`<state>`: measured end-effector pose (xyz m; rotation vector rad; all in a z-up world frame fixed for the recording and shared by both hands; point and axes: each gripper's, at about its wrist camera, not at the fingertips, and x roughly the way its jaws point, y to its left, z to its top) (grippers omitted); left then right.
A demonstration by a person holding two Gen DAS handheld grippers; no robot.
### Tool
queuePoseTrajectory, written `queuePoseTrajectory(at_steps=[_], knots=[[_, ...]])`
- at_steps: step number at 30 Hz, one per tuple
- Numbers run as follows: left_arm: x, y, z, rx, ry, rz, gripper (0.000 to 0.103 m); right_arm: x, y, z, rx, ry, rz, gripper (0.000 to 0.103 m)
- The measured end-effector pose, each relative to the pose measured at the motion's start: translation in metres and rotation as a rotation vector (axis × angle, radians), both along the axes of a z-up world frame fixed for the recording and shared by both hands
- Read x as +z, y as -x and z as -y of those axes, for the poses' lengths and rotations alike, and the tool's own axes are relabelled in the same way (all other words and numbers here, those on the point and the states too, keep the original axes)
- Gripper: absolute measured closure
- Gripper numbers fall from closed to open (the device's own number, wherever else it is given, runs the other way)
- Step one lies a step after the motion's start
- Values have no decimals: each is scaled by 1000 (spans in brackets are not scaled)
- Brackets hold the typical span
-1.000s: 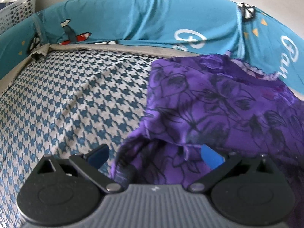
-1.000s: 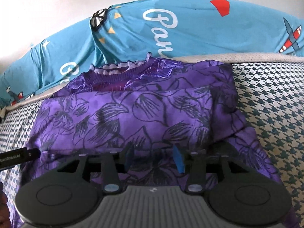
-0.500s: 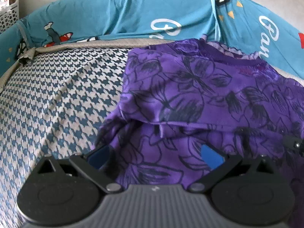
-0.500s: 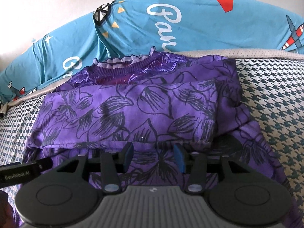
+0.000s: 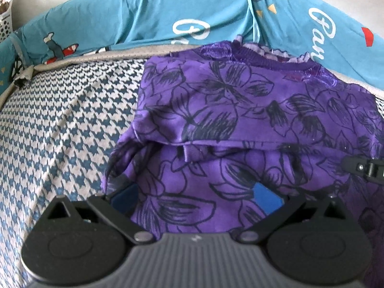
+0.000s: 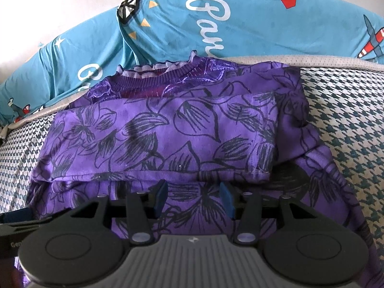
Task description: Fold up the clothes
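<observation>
Right wrist view, purple floral-print top [image 6: 168, 132], partly folded, ribbed neckline

Garment [image 6: 168, 132] lies on bedsheet [image 5: 60, 132]; pillow [image 6: 252, 28] behind it.

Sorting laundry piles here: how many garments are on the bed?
1: a purple floral top lies partly folded on the houndstooth sheet, its collar toward the blue pillows. Others could be hidden beneath it or out of frame.
</observation>
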<state>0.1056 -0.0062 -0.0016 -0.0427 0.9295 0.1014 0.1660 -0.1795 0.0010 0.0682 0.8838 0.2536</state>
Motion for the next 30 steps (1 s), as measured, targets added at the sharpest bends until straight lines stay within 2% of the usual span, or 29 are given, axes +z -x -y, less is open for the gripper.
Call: queuePoseTrajectory(at_steps=[4, 13, 22, 30], knots=[[9, -1, -5, 27, -11, 38, 0, 1, 1, 0, 0, -2, 6, 51], [15, -1, -21, 84, 6, 57, 0, 4, 1, 0, 4, -12, 12, 51], [2, 1, -13, 22, -4, -25, 0, 4, 1, -8, 16, -3, 10, 51], [-3, 13, -4, -33, 0, -59, 0, 5, 5, -18, 23, 20, 11, 51]])
